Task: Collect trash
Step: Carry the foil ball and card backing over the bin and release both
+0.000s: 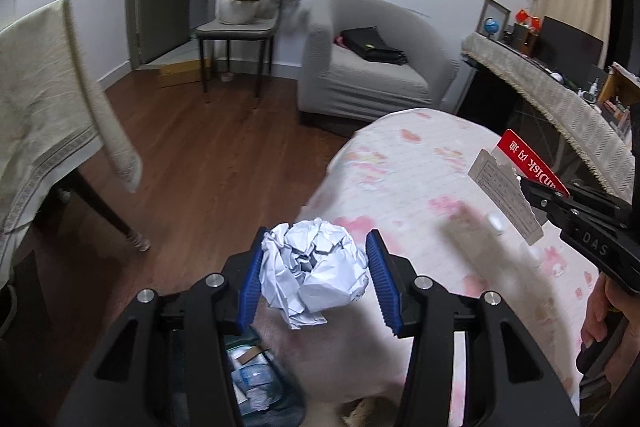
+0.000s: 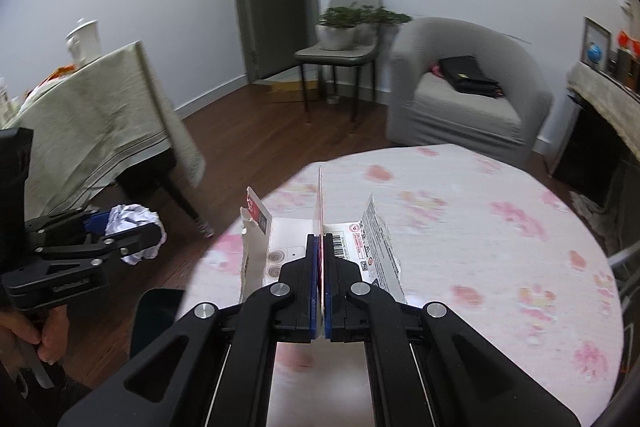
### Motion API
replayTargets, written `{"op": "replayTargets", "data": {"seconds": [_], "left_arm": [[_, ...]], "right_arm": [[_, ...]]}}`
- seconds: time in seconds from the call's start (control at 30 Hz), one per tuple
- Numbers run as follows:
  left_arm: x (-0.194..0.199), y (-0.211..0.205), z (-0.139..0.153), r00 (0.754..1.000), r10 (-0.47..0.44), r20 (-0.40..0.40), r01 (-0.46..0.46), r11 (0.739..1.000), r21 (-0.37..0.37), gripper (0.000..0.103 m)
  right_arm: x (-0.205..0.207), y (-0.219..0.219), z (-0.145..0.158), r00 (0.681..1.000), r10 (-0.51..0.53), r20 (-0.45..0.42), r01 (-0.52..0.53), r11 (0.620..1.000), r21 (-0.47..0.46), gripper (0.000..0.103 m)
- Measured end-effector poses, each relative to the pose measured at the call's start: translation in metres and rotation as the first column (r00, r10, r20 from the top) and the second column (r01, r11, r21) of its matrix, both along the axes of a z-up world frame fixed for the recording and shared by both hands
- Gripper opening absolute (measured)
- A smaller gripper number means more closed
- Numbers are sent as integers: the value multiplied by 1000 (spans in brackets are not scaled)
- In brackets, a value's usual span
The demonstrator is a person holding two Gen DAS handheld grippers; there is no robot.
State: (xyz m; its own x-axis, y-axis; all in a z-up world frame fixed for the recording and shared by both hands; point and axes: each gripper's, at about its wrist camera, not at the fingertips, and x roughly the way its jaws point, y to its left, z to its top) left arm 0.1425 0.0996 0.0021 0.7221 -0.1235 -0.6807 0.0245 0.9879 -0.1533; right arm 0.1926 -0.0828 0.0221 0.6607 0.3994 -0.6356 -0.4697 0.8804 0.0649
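Starting at my left, my left gripper (image 1: 314,269) is clamped on a crumpled ball of white paper (image 1: 314,269), its blue pads (image 1: 251,287) pressing the ball from both sides, out past the edge of the round table with the pink-flowered cloth (image 1: 420,163) and above the wooden floor (image 1: 192,163). Only the left wrist camera looks down under that ball, where an open bin or bag of waste (image 1: 256,375) sits low in the frame (blurred and half covered by the gripper's arms, so I cannot make out what is in it). The right wrist camera shows the same gripper from the side, with my left hand (image 2: 38,331) on its handle at the picture's edge. Further right, my right gripper (image 2: 320,255) is pressed shut on a torn-open card package (image 2: 376,247), a thin clear sheet standing up edge-on between the pads while the torn flaps splay to either side, above the table. From the left camera that package shows its red branded face, which the right camera barely catches; the print on the flaps is too small to read. Behind stand a grey armchair (image 2: 468,95) and a chair with potted plants (image 2: 340,27).
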Motion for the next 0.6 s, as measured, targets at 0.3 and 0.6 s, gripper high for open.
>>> {"op": "replayTargets", "data": {"seconds": [0.3,0.6], "left_arm": [[-27,48,-20,996,64,-60,-62,998,26,51],[-49,88,-49,982,116,-146,-111,993,39,51]], "right_arm": [[-21,51,-4,994,101,-33,-100,994,37,2],[-40,93,-8,982,178,-68,-174,982,69,2]]}}
